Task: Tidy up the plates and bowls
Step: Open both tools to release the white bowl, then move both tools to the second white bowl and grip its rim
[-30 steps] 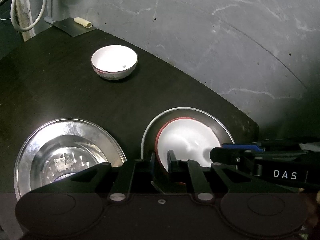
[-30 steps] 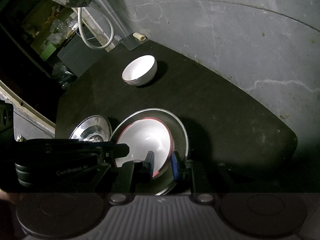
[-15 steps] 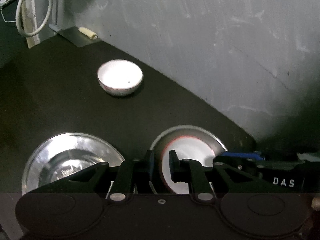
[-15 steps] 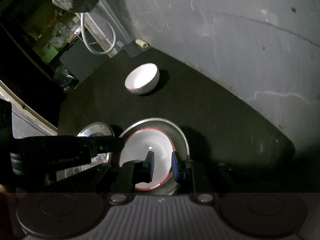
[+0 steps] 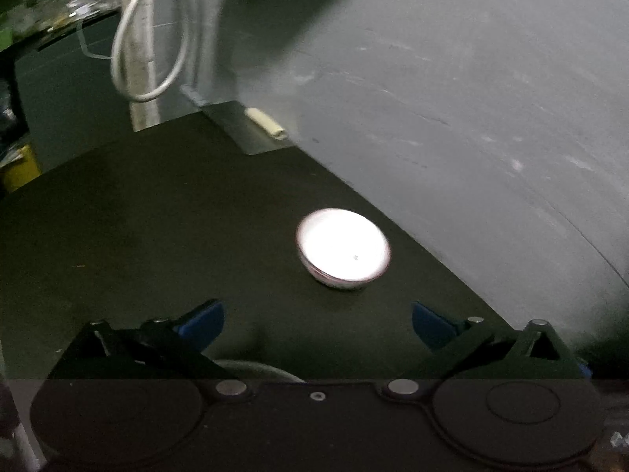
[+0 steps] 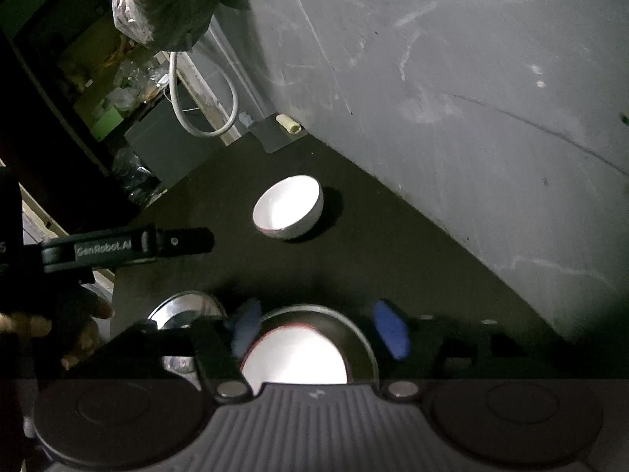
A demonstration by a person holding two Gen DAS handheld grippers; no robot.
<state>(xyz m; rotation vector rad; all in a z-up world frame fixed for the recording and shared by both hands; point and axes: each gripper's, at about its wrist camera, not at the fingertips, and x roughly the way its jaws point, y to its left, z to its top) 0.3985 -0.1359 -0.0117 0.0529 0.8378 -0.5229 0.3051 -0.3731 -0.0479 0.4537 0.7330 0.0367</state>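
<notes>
A small white bowl (image 5: 344,249) stands alone on the dark table (image 5: 157,216) ahead of my open, empty left gripper (image 5: 317,324); it also shows in the right wrist view (image 6: 289,207). My right gripper (image 6: 320,330) is open above a white red-rimmed plate (image 6: 295,356) that lies in a metal plate (image 6: 361,338). A shiny steel bowl (image 6: 182,306) sits to the left of that stack. The left gripper's side shows in the right wrist view (image 6: 129,249).
A grey wall (image 5: 452,98) runs along the table's far right edge. A flat metal sheet with a small cream roll (image 5: 267,124) lies at the far corner. A white hose (image 5: 149,39) hangs behind. A bagged bundle (image 6: 165,0) hangs above cluttered shelves.
Both grippers have opened and let go of the stacked plates. The left gripper has risen and turned toward the small white bowl; the plates dropped out of its view.
</notes>
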